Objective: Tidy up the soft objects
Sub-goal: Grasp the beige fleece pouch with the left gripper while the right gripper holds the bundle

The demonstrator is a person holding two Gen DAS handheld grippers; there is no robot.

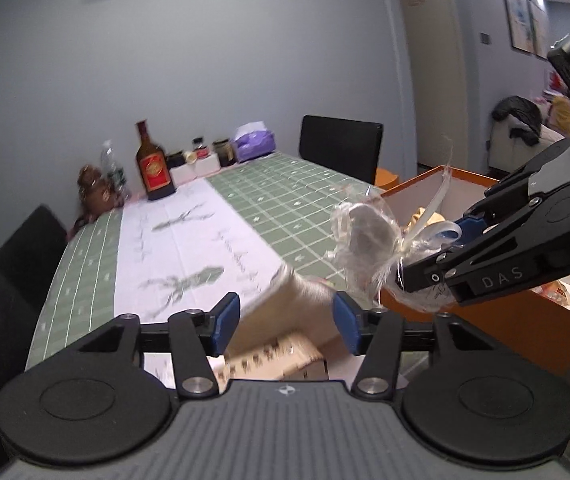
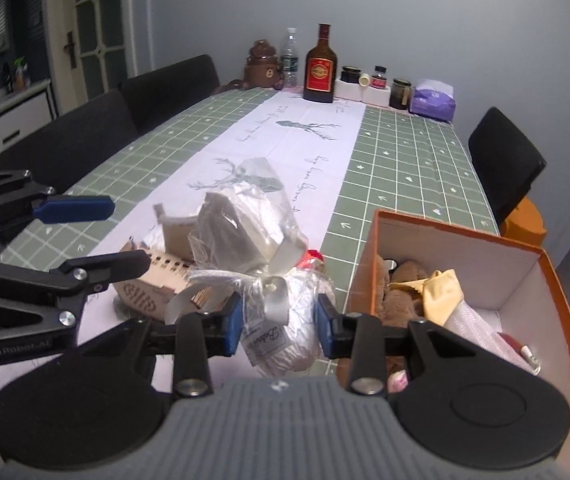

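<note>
Your right gripper [image 2: 278,330] pinches the wrapped bundle [image 2: 285,320] by its ribbon-tied neck, long axis pointing away from you. The orange box [image 2: 525,276] sits just right of it, so swing right. Left gripper [image 1: 286,322] spread, holding nothing, farther from the box.

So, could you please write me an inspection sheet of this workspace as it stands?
Surface: table under green grid cloth with a white runner.
Job's things: wrapped white bundle held above the table; orange box already holding a brown plush and yellow cloth.
Clutter: wooden basket, brown bottle, water bottle, jars, purple tissue pack at the far end.
Grippers: right gripper shut on the bundle; left gripper open, jaws apart.
Cables: nothing seen.
Surroundings: black chairs, grey wall.
</note>
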